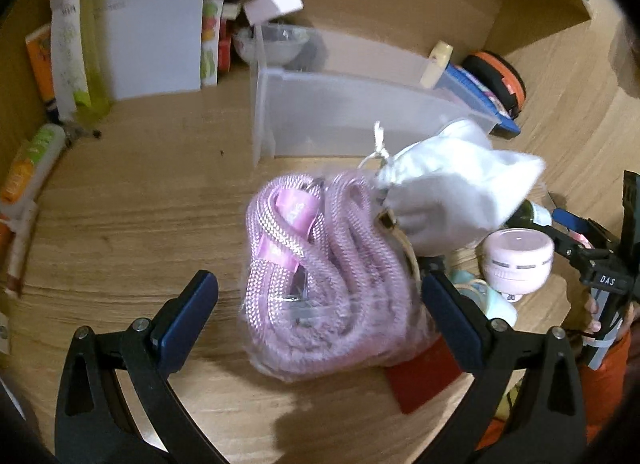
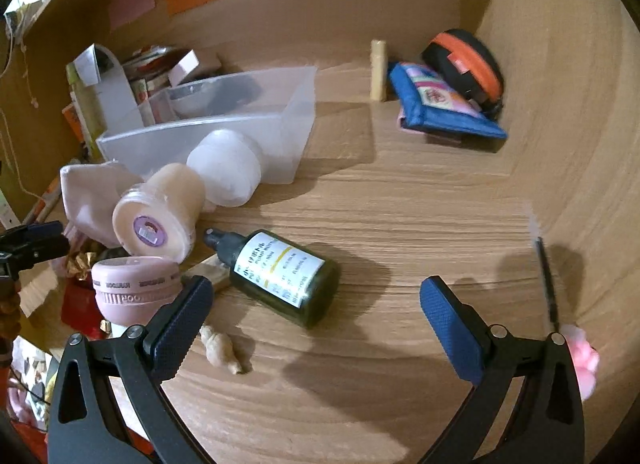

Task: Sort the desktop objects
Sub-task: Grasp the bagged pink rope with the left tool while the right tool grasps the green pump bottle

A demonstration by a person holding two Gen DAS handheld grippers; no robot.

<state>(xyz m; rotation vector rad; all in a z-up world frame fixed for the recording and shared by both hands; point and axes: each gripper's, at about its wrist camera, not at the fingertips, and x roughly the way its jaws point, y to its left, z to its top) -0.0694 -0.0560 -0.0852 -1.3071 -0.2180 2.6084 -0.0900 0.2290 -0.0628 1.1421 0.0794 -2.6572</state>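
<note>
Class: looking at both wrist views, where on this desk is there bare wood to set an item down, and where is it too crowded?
Free: the wood right of the dark bottle, up to the blue pouch; and the wood left of the pink rope bundle, in front of the clear bin. Crowded: around the pink jar, white pouch and tubs.

Two wrist fisheyes, both tilted steeply down at one wooden desk from close above.

The left view looks past its own fingers toward a clear plastic bin at 12 o'clock, with a pink jar at 3 o'clock. The right view sits further right and faces the same bin at 11 o'clock, with that jar at 9 o'clock. Both share the bin, the jar and an orange-and-black case at 1 o'clock.
</note>
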